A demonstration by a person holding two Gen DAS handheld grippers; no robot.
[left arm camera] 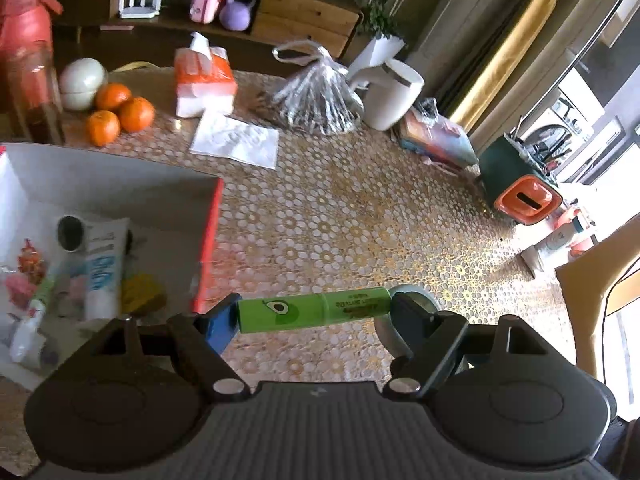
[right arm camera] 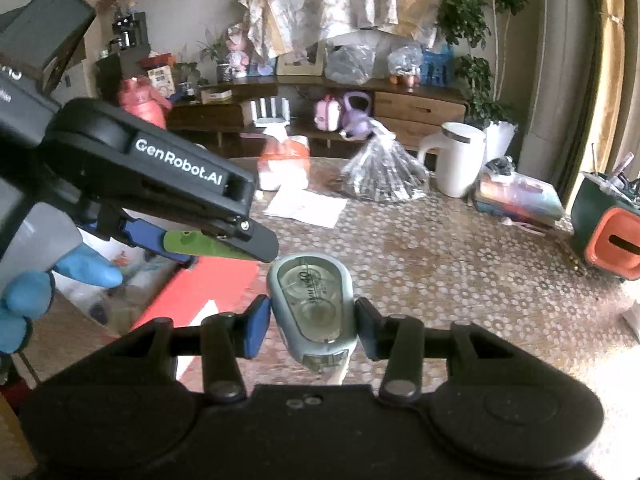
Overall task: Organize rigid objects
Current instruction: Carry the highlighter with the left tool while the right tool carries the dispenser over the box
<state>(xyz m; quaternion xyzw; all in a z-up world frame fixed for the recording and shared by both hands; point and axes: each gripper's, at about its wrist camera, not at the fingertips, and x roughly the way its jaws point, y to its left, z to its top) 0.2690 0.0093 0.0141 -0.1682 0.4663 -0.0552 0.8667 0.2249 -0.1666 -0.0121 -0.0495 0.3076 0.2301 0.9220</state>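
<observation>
My left gripper (left arm camera: 314, 312) is shut on a green lip-balm tube (left arm camera: 314, 310) with an avocado picture, held crosswise above the patterned table, just right of the red-edged white box (left arm camera: 208, 236). The box holds several small items, among them a white tube (left arm camera: 102, 264). My right gripper (right arm camera: 312, 322) is shut on a grey correction-tape dispenser (right arm camera: 310, 300), held above the table. In the right wrist view the left gripper (right arm camera: 224, 250) with the green tube (right arm camera: 188, 242) is just left of and above the dispenser. The dispenser's edge shows in the left wrist view (left arm camera: 416, 294).
Three oranges (left arm camera: 120, 114), a tissue pack (left arm camera: 204, 80), a paper sheet (left arm camera: 236, 140), a clear plastic bag (left arm camera: 316, 96), a white mug (left arm camera: 392, 94), stacked books (left arm camera: 436, 140) and a green-orange bin (left arm camera: 520, 188) stand along the table's far side and right. A red bottle (left arm camera: 28, 52) stands at far left.
</observation>
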